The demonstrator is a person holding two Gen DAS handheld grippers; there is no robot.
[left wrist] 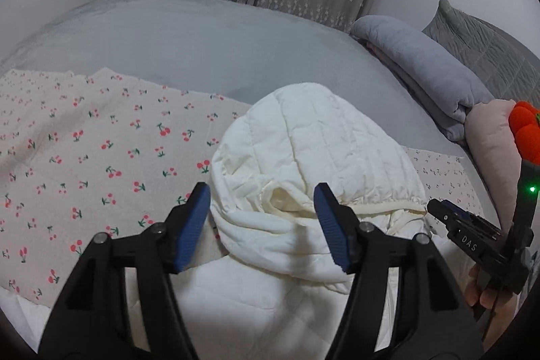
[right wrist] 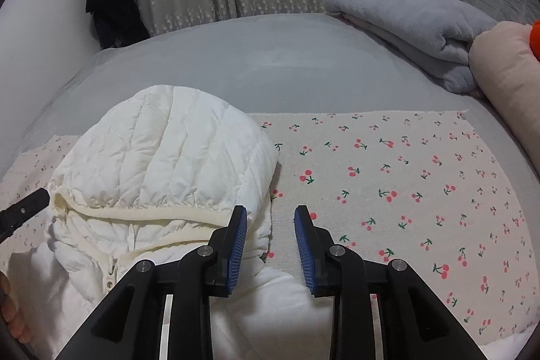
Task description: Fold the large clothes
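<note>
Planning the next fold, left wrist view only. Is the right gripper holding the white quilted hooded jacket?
Observer: No. The right gripper is open, with nothing between its pads.
Operator: What's below it?
Observer: Mostly the cherry-print cream cloth; the white quilted hooded jacket reaches only as far as the gripper's left finger.
Operator: Jacket front up?
Observer: Yes. Snap buttons show below the hood opening.

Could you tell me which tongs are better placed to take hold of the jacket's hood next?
Left, probably. The left tongs stand open with the hood straight ahead. The right tongs are open over the cherry cloth, at the hood's side.
</note>
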